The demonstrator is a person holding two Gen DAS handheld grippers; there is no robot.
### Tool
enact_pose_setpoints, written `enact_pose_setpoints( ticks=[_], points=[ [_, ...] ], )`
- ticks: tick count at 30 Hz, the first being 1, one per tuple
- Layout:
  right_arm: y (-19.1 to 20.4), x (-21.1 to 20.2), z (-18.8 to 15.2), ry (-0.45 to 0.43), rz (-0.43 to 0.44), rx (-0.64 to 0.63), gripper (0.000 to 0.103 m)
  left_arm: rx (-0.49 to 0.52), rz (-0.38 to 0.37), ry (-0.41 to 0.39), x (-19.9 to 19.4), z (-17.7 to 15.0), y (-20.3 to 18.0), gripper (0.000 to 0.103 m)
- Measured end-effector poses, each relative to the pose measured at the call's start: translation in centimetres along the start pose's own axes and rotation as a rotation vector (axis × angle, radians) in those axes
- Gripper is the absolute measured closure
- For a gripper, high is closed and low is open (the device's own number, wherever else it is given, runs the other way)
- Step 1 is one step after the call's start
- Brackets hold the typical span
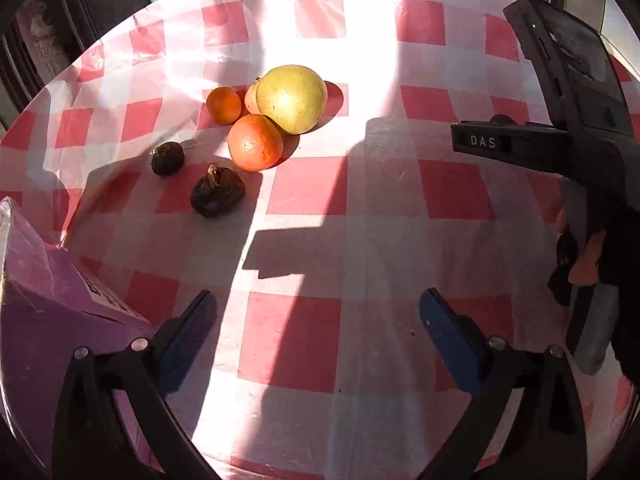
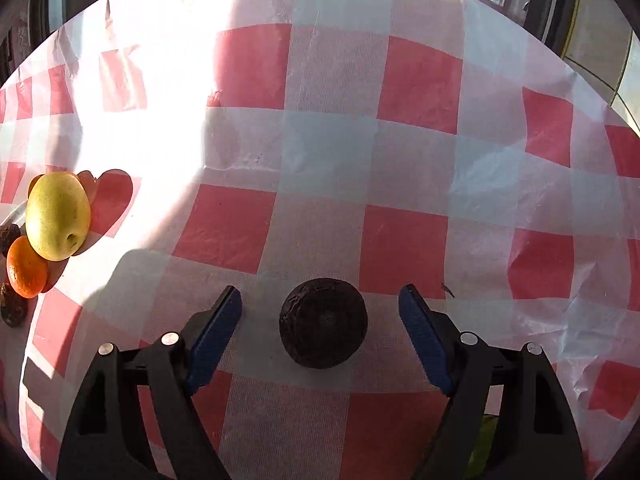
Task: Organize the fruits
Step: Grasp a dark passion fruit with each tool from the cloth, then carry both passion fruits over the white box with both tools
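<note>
On the red-and-white checked tablecloth (image 1: 320,200) lies a cluster of fruit: a large yellow-green fruit (image 1: 291,98), an orange (image 1: 255,142), a smaller orange (image 1: 224,105) and two dark wrinkled fruits (image 1: 217,191) (image 1: 167,158). My left gripper (image 1: 318,312) is open and empty, well short of the cluster. My right gripper (image 2: 320,308) is open with its jaws on either side of a third dark wrinkled fruit (image 2: 323,323) that rests on the cloth. The cluster shows at the left edge of the right wrist view: the yellow-green fruit (image 2: 58,215) and an orange (image 2: 26,267).
A purple cardboard box (image 1: 44,304) stands at the near left, beside my left gripper's left finger. The right hand-held gripper's body (image 1: 576,128) fills the right side of the left wrist view. The round table's edge curves along the far side, with windows behind.
</note>
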State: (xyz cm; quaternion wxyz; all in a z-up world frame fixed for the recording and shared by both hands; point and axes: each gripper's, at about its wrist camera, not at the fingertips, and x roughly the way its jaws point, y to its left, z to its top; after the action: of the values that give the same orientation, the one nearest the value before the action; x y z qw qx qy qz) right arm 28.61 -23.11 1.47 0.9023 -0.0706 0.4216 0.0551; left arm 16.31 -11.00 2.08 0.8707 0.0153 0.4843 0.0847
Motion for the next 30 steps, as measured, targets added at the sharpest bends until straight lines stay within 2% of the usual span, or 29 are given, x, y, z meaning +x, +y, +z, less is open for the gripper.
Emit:
enact_pose_setpoints(
  ticks=[1,2,4,6,10,12,15,17,18,19,20,28,30],
  points=[
    [0.0,0.0,-0.1,-0.006,0.019,-0.001,0.044,-0.013,0.011,-0.005,0.5,0.5,0.2,0.002],
    [0.0,-0.1,-0.3,-0.013,0.039,-0.005,0.049,-0.03,0.024,-0.016,0.9,1.1,0.4,0.002],
    [0.1,-0.2,-0.7,-0.023,0.059,-0.008,0.057,-0.074,0.051,-0.038,1.7,2.1,1.2,0.002],
    [-0.1,0.0,-0.9,-0.019,0.091,0.003,0.06,-0.128,0.083,-0.05,2.4,3.1,2.2,0.002],
    [-0.4,0.3,-1.2,-0.015,0.115,0.02,0.06,-0.23,0.113,-0.063,3.9,4.4,4.8,0.003],
    [-0.4,0.4,-1.4,-0.015,0.117,0.021,0.059,-0.243,0.109,-0.07,4.4,5.0,5.7,0.008],
    [-0.4,0.5,-1.7,-0.014,0.121,0.025,0.059,-0.232,0.103,-0.038,5.6,5.6,6.8,0.02],
    [-0.5,0.6,-1.8,-0.015,0.122,0.026,0.059,-0.262,0.057,-0.041,5.9,5.6,7.8,0.026],
    [-0.5,0.6,-1.9,-0.014,0.122,0.026,0.059,-0.257,0.057,-0.049,5.8,5.7,7.9,0.032],
    [-0.4,0.7,-2.0,-0.014,0.121,0.026,0.059,-0.241,0.055,-0.055,5.5,5.7,7.8,0.049],
    [-0.5,0.6,-1.5,-0.014,0.121,0.024,0.059,-0.226,0.05,-0.053,5.3,5.8,7.6,0.059],
    [-0.6,0.6,-1.7,-0.015,0.119,0.02,0.059,-0.178,-0.019,-0.02,3.2,3.8,5.9,0.06],
    [-0.1,0.4,-1.6,-0.016,0.125,0.017,0.062,-0.175,-0.038,-0.006,2.1,2.7,5.3,0.06]
  ],
)
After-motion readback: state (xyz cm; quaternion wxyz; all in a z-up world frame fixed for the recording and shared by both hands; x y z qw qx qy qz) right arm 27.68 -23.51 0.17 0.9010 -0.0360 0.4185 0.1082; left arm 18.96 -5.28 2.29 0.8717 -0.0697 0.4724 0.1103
